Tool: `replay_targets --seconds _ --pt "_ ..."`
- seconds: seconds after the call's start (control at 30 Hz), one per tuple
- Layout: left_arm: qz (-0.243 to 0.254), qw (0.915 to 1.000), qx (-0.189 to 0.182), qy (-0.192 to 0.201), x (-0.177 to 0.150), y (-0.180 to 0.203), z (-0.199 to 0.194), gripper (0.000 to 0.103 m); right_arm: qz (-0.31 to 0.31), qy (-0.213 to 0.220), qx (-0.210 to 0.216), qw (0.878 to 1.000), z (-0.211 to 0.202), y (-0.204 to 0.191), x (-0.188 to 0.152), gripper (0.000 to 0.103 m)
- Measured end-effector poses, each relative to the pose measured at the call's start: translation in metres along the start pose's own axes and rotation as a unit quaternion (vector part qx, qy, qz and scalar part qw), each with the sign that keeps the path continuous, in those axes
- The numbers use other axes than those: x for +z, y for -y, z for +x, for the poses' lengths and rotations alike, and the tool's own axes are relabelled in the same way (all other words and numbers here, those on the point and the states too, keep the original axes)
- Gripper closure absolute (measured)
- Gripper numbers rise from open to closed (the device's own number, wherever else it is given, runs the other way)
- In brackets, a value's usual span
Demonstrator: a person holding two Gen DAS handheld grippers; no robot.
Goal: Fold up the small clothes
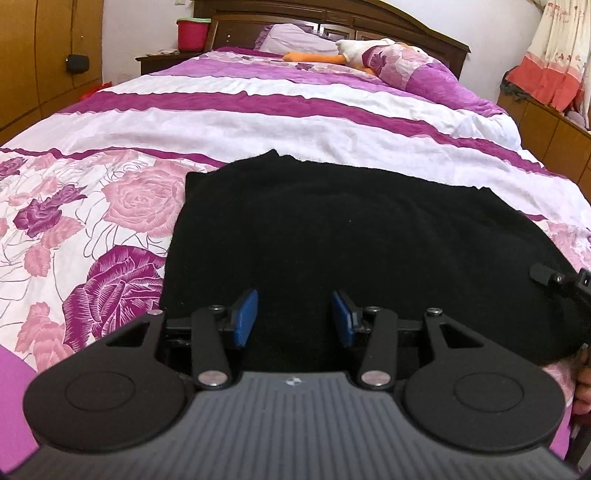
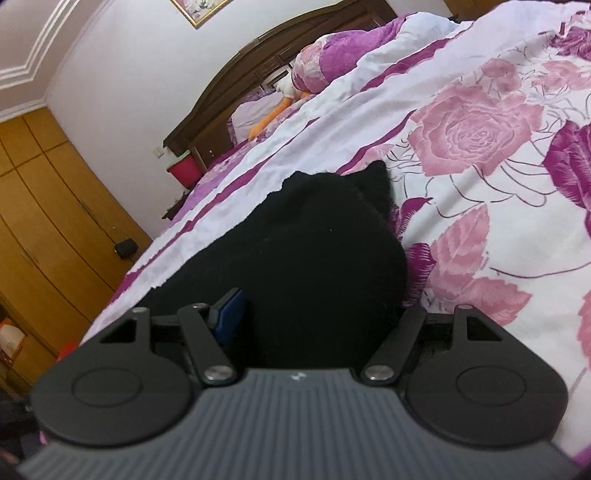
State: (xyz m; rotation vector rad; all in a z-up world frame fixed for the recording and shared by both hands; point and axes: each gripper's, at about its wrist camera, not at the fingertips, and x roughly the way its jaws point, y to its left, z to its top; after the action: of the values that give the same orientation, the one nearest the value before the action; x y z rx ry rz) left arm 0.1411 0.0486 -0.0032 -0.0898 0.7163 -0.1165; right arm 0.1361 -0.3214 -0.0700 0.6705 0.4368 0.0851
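Note:
A small black garment (image 1: 351, 229) lies spread on the floral bedspread. My left gripper (image 1: 294, 317) is open, its blue pads (image 1: 245, 317) apart just above the garment's near edge. In the right wrist view the same black garment (image 2: 295, 251) fills the space between my right gripper's (image 2: 314, 314) fingers. One blue pad (image 2: 231, 308) shows at the left; the other finger is hidden behind the cloth. The right gripper's tip also shows at the garment's right edge in the left wrist view (image 1: 557, 280).
The bed (image 1: 258, 122) has a purple and white striped, rose-printed cover. A duck plush (image 1: 354, 51) and pillows lie by the wooden headboard (image 1: 332, 18). A red bucket (image 1: 192, 33) stands on the nightstand. Wooden wardrobes (image 2: 55, 206) stand beside the bed.

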Motion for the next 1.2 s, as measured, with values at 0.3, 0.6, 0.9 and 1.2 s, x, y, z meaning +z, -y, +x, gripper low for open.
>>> replay_targets --seconds 0.3,0.6,0.9,1.2 --pt "0.004 1.0 0.002 -0.001 0.001 0.0 0.002 0.051 0.049 -0.019 0.023 0.998 0.01 0.009 0.009 0.071" --pt "0.006 0.9999 -0.012 -0.003 0.006 -0.005 -0.007 0.051 0.071 -0.018 0.033 0.997 -0.004 -0.004 0.021 0.082" --pt "0.0 0.9999 0.011 0.012 0.019 -0.027 -0.031 0.051 0.014 -0.008 0.011 1.0 -0.014 -0.047 0.035 0.083" --pt "0.008 0.9997 -0.009 0.019 0.032 -0.057 -0.041 0.051 -0.059 -0.006 -0.015 0.998 -0.013 -0.1 0.044 0.083"
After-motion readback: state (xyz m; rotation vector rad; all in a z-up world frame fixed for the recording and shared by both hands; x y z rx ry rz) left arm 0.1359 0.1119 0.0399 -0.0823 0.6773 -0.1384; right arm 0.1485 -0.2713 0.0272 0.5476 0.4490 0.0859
